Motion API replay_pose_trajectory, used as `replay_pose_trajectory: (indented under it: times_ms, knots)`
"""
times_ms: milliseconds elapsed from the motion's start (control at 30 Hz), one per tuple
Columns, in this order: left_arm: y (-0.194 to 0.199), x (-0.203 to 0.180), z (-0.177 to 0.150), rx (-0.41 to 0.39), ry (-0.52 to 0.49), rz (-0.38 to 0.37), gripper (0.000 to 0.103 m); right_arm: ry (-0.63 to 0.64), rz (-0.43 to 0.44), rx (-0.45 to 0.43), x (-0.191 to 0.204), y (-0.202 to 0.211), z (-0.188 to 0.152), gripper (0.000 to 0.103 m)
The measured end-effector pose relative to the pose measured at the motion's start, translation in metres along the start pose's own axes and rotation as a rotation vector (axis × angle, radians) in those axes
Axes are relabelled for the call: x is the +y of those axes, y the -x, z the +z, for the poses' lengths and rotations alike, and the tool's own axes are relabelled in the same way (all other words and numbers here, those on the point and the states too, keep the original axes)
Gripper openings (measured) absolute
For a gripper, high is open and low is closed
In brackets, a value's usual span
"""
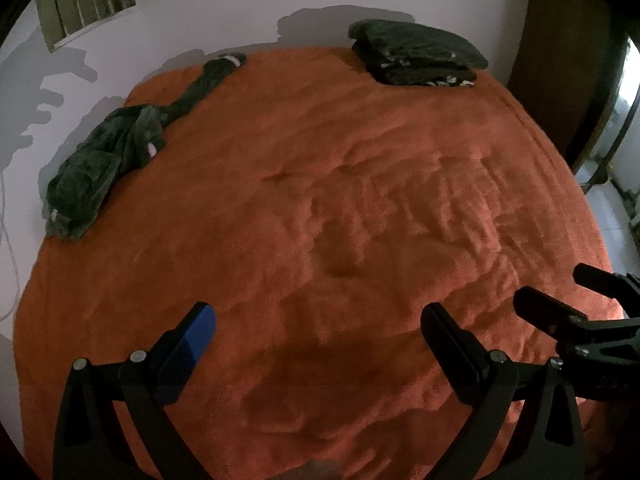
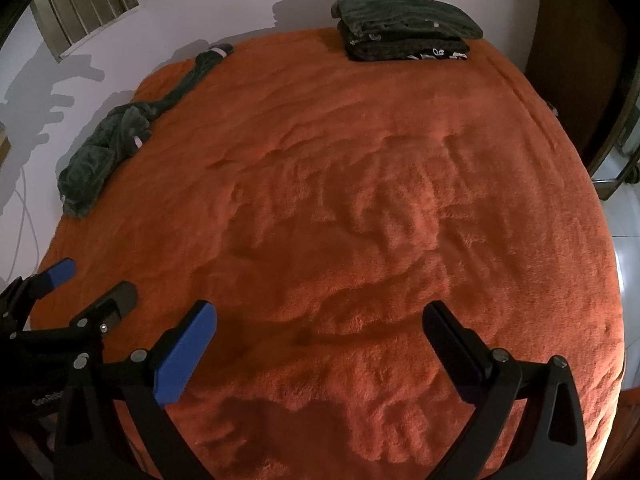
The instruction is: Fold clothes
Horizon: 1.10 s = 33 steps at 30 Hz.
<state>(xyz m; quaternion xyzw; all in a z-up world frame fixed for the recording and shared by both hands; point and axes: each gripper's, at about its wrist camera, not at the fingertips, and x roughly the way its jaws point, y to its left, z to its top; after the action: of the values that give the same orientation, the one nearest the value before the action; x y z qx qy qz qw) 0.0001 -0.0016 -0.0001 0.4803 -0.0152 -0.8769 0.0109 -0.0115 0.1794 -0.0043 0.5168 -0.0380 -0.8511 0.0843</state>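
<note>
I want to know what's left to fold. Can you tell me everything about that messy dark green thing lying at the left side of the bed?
The crumpled garment is dark green and looks soft and fleecy. It lies unfolded in a bunched heap on the orange blanket, at the left edge near the white wall. One long, thin part stretches away toward the far edge and ends in a paler band. A few small pale spots show among the folds. Nothing but the blanket touches it; both grippers are well away.

The middle of the orange blanket (image 1: 320, 208) lies bare, open to any gripper. A crumpled dark garment (image 1: 100, 164) blocks its far left edge by the wall (image 1: 208, 12); a folded dark stack (image 1: 420, 54) fills the far right corner.
</note>
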Motion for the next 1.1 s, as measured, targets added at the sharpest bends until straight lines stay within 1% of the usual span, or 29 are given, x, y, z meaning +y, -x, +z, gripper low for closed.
replay_pose_trajectory:
  times_ms: [167,267,333,433,567,700,867,967,1100]
  knots:
    - [-0.001,0.008,-0.001,0.017,0.008,-0.004,0.103,0.003,-0.003,0.0,0.0,0.0,0.004,0.103]
    - [-0.004,0.005,0.003,0.031,0.005,0.025,0.103,0.009,-0.005,-0.008,0.0,-0.003,0.001,0.103]
    - [-0.004,0.005,0.004,0.018,0.012,0.017,0.103,0.008,-0.007,-0.007,0.0,-0.007,0.001,0.103]
    - [-0.001,0.011,0.003,-0.024,0.045,-0.003,0.103,0.004,-0.004,-0.004,-0.002,-0.008,0.003,0.103]
    - [-0.003,0.014,0.004,-0.041,0.061,0.009,0.103,0.003,-0.003,-0.007,-0.003,-0.007,0.005,0.103]
    - [-0.005,0.012,0.003,-0.046,0.043,0.023,0.103,0.008,-0.005,-0.02,-0.003,-0.005,0.005,0.103]
    - [-0.003,0.016,0.004,-0.056,0.058,-0.001,0.103,0.01,-0.005,-0.015,-0.003,-0.007,0.006,0.103]
    - [-0.003,0.018,0.004,-0.062,0.068,-0.002,0.103,0.008,-0.003,-0.011,-0.004,-0.007,0.007,0.103]
    - [-0.005,0.017,0.003,-0.067,0.055,-0.008,0.103,0.009,-0.006,-0.013,-0.003,-0.008,0.007,0.103]
